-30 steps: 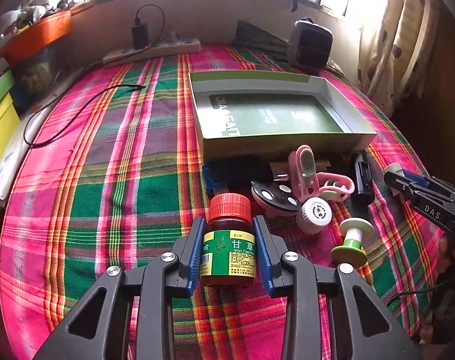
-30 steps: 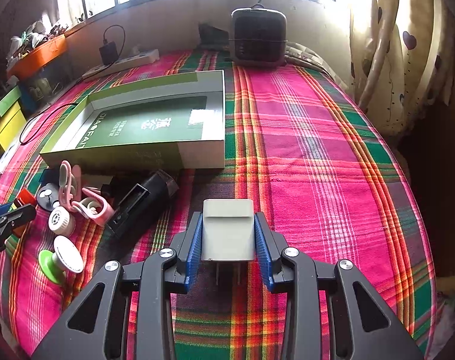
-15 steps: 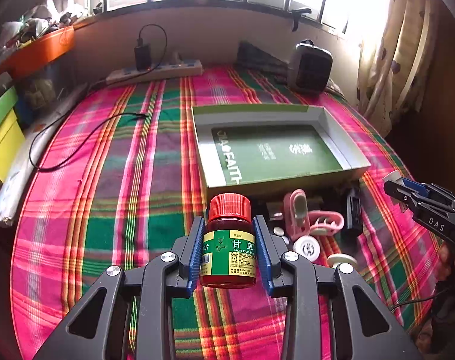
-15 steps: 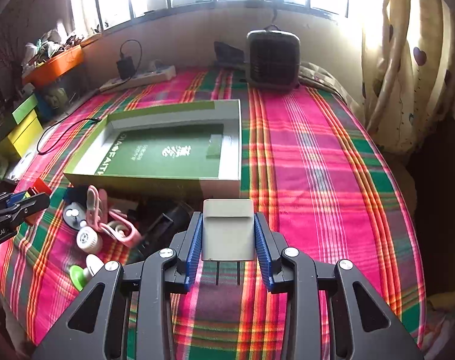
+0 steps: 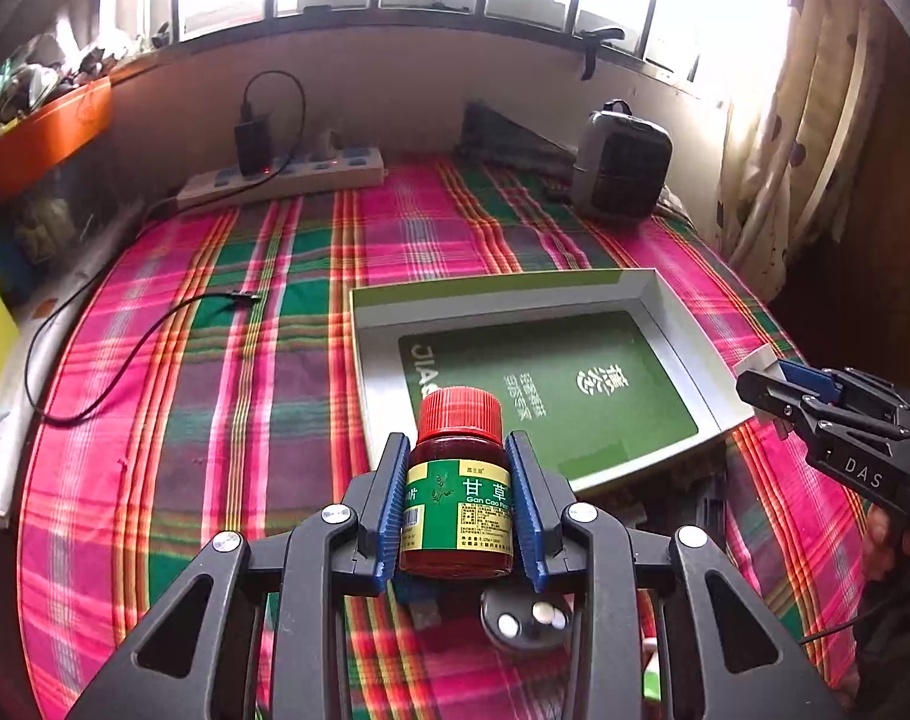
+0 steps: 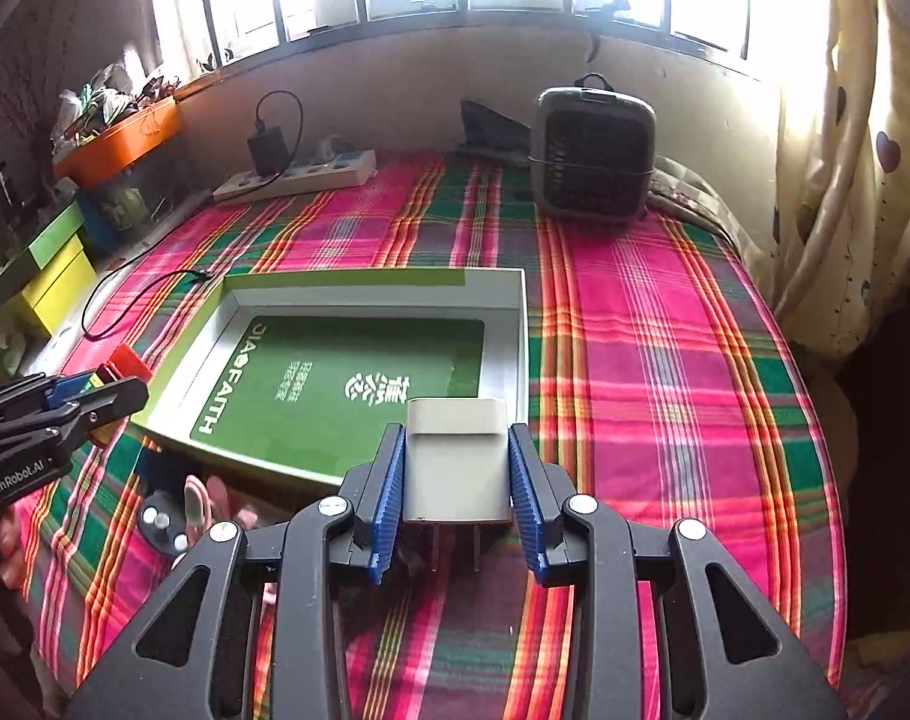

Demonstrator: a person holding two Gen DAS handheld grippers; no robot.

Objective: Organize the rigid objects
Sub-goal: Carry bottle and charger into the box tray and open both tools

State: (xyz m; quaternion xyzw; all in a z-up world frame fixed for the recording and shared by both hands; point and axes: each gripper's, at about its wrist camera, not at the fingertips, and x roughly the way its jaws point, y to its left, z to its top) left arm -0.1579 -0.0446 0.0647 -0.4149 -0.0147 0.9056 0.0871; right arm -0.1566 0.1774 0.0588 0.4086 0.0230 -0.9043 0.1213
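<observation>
My left gripper [image 5: 458, 498] is shut on a brown medicine bottle [image 5: 458, 498] with a red cap and green label, held above the near left corner of the shallow green box [image 5: 665, 306]. My right gripper [image 6: 458, 492] is shut on a white plug adapter [image 6: 457, 468], prongs down, held above the near right edge of the same box [image 6: 515, 300]. The box holds nothing but its green printed floor. Each gripper shows in the other view: the right one [image 5: 815, 408] at right, the left one [image 6: 53, 414] at left.
A black disc with white dots [image 5: 524, 615] and pink clips [image 6: 203, 504] lie on the plaid cloth in front of the box. A power strip [image 5: 287, 177], a loose black cable [image 5: 125, 348] and a small grey heater [image 6: 593, 156] stand at the back.
Both grippers have risen and moved forward with their objects, from the small items on the cloth to over the near edge of the green box.
</observation>
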